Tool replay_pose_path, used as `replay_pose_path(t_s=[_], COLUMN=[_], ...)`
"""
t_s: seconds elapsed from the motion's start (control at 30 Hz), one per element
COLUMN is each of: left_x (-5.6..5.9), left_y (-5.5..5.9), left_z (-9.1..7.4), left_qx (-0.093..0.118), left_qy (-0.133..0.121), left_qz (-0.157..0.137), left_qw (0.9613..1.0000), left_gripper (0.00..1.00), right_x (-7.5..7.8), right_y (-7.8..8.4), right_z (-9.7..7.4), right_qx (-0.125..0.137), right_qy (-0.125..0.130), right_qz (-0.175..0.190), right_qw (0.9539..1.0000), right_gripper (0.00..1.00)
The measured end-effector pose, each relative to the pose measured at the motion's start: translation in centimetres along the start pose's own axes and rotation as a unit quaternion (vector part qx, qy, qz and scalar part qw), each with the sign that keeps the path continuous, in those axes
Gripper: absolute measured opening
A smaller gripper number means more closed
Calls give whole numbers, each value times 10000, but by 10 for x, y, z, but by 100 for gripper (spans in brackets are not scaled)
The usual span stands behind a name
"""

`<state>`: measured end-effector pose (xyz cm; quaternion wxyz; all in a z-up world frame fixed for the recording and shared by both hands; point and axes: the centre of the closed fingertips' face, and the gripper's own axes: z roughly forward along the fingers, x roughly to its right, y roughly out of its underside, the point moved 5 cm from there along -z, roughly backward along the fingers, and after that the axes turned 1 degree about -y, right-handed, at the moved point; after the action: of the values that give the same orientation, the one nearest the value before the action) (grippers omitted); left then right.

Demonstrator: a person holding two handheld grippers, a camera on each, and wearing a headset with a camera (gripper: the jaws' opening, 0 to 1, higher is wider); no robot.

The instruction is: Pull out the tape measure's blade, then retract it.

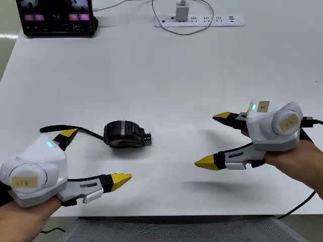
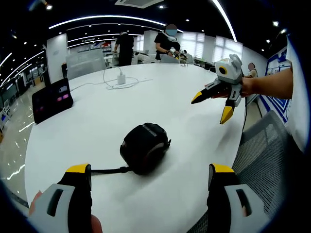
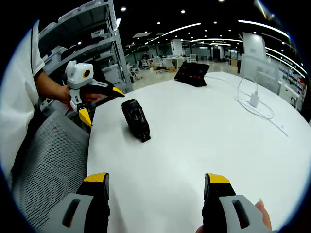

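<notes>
A black tape measure (image 1: 124, 134) lies on its side on the white table (image 1: 166, 75), its wrist strap (image 1: 65, 129) trailing to the left. The same tape measure (image 2: 144, 147) sits just ahead of my left gripper's jaws, and the tape measure (image 3: 136, 118) lies farther off in the right gripper view. No blade is out. My left gripper (image 1: 95, 156) is open at the lower left, near the strap, holding nothing. My right gripper (image 1: 216, 139) is open at the right, a hand's width from the case, also holding nothing.
A tablet (image 1: 56, 16) stands at the table's far left edge. A white power strip (image 1: 202, 20) with a plugged charger and cable lies at the far middle. A grey mesh chair (image 1: 171, 231) sits at the near edge. People stand in the distance (image 2: 167, 41).
</notes>
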<state>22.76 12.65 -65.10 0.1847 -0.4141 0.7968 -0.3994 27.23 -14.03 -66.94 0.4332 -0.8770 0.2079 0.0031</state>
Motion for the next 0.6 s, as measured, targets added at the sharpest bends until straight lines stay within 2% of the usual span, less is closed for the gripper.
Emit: replay_pose_path(t_s=[0.6], left_x=[-4], left_y=[2], left_z=[-17], left_qx=[31], left_qy=[168], left_qz=[101], left_qw=[9998], left_gripper=[99], right_x=[-8], right_y=[13], right_z=[-18], right_qx=[36], right_qy=[86], right_qz=[41], right_qw=[9999], right_gripper=[84])
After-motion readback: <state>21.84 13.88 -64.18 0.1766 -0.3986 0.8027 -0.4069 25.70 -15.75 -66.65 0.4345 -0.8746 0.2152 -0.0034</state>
